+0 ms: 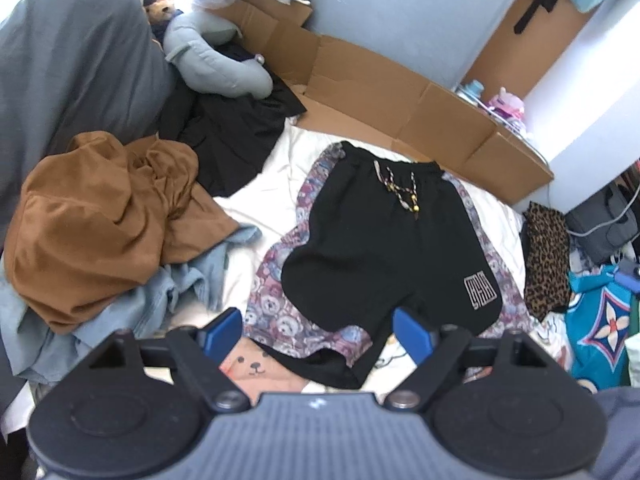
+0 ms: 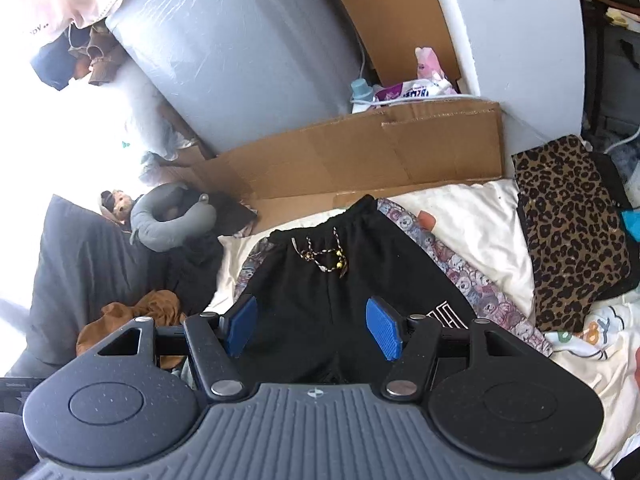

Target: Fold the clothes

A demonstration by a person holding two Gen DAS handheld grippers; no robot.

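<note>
On the white bed sheet (image 1: 272, 184), a pair of black shorts (image 1: 372, 240) lies spread flat over a bear-print garment (image 1: 280, 320), waistband and patterned drawstring (image 1: 400, 190) toward the cardboard (image 1: 360, 76) at the far side, a white logo (image 1: 482, 292) on one leg. Left tongs (image 1: 318, 334) hover above the near hem with their blue pads apart and nothing between them. Right tongs (image 2: 312, 330) hang over the middle of the shorts, pads likewise apart and empty. Beside the shorts to the left sits a rumpled brown garment (image 1: 104, 224) on pale blue fabric (image 1: 180, 284); a leopard-print cloth (image 2: 572, 228) lies to the right. A grey neck pillow (image 1: 212, 56) rests near the cardboard.
</note>
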